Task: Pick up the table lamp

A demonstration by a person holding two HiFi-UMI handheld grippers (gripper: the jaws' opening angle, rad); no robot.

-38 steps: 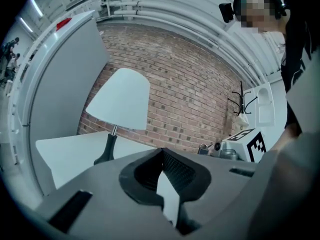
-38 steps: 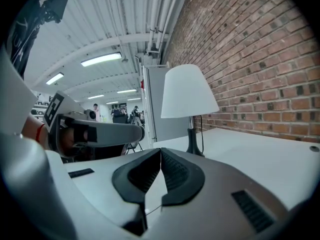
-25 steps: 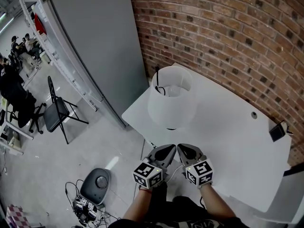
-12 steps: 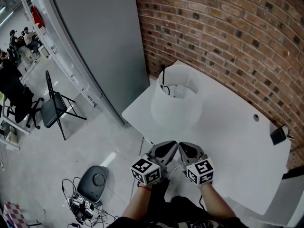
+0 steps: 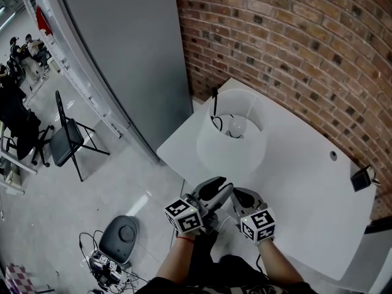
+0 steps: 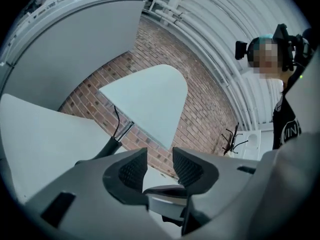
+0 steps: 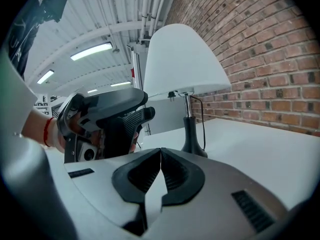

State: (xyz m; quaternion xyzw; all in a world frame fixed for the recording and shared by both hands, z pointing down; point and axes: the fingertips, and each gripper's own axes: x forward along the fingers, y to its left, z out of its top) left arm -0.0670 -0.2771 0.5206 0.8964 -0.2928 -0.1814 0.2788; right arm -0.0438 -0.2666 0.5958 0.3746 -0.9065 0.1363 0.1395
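Observation:
The table lamp [image 5: 231, 141] stands on the white table [image 5: 300, 182] near its left corner. It has a white shade, a bulb seen from above and a black cord. My left gripper [image 5: 223, 188] hovers just short of the shade's near side, its jaws opening with nothing between them. In the left gripper view the shade [image 6: 146, 101] and black stem [image 6: 107, 146] lie ahead of the left gripper [image 6: 159, 156]. My right gripper [image 5: 244, 196] is beside it, shut and empty. The right gripper view shows the right gripper [image 7: 160, 151], the lamp base [image 7: 193, 140] and the left gripper [image 7: 117, 116].
A brick wall [image 5: 294, 48] runs behind the table and a tall grey panel [image 5: 122, 54] stands to its left. A small black adapter [image 5: 361, 178] sits at the table's right edge. On the floor are a folding chair [image 5: 61, 143], a round grey device [image 5: 125, 233] and cables.
The left gripper's jaws have parted, and the gripper has rolled and edged toward the lamp. The right gripper stays shut and has sunk a little.

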